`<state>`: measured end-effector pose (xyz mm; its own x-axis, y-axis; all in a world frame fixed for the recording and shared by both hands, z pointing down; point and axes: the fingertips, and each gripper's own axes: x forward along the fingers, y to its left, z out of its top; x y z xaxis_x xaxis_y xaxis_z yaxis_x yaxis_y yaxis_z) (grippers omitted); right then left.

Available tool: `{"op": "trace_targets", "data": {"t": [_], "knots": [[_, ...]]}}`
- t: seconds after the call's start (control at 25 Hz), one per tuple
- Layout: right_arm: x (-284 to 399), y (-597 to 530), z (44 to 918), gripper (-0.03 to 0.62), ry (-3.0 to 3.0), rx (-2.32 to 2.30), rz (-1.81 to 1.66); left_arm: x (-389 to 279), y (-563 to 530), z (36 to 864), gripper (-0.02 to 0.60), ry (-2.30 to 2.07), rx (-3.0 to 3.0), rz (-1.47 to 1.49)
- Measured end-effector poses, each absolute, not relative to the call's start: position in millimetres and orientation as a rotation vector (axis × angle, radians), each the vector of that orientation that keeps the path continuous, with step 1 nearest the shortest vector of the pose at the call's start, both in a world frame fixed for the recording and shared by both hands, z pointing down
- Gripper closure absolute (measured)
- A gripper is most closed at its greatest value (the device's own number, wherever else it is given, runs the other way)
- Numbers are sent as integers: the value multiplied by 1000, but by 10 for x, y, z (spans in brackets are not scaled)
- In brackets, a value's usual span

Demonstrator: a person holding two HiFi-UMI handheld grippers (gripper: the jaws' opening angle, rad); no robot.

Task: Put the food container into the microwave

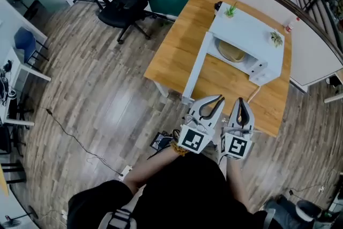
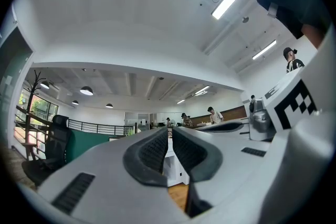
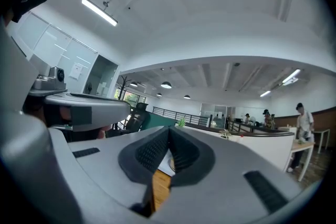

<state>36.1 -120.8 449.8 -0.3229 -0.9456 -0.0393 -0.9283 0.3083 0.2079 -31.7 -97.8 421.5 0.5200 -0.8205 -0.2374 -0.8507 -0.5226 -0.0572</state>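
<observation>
With your left gripper (image 1: 218, 100) and right gripper (image 1: 240, 102) both shut on nothing at lower centre, gently swing the flat white door (image 1: 195, 69) of the white boxy microwave (image 1: 252, 27), upper right, where the round tan food container (image 1: 231, 51) seemingly sits inside.

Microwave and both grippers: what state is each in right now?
Microwave: upright, with its door open.
Door: swung wide.
Round tan thing: inside the microwave; cannot tell whether it is a container or the turntable.
Left gripper: shut, empty.
Right gripper: shut, empty.
</observation>
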Motion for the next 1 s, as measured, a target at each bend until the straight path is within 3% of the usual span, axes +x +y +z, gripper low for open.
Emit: {"op": "trace_targets", "data": {"t": [0.64,1.0], "knots": [[339,-1396,4569,590,-2457,1731,-234,-55,-933,4038,545,1327,-2595,300],[682,-1298,4732,591,-2377,1814,-110,122,-905,4123,545,1249,-2672,301]]}}
